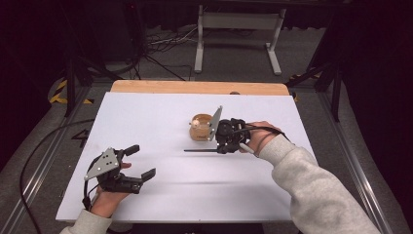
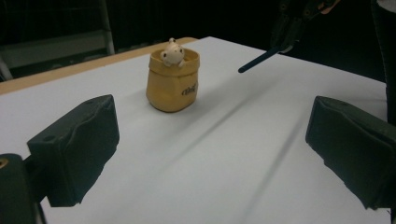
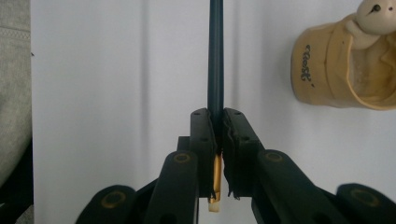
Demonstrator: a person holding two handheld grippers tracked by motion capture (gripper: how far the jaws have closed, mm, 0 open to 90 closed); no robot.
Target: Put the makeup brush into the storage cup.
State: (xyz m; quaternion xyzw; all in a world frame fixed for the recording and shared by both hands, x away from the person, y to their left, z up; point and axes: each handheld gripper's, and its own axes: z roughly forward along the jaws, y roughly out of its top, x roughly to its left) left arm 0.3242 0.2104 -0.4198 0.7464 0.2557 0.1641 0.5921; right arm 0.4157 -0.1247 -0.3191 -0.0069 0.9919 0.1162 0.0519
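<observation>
A small yellow pot [image 1: 200,130] with a pale figurine peeking from its top stands on the white table cover [image 1: 146,117], right of centre. Just to its right, my right gripper [image 1: 221,147] is shut on a dark pen [image 1: 197,150] that lies level and points left. In the right gripper view the pen [image 3: 215,56] runs straight up from between the pressed pads [image 3: 203,135], its gold end below them, and the pot [image 3: 343,70] lies to the upper right. My left gripper [image 1: 141,162] rests at the near left, open with nothing between its fingers [image 2: 74,149]; it faces the pot [image 2: 173,81].
A bare wooden strip [image 1: 195,87] of the table shows along the far edge. Beyond it are a metal stand's legs [image 1: 234,44] and cables on the grey floor. Dark frame posts stand at both sides. A grey sleeve [image 1: 311,190] crosses the near right.
</observation>
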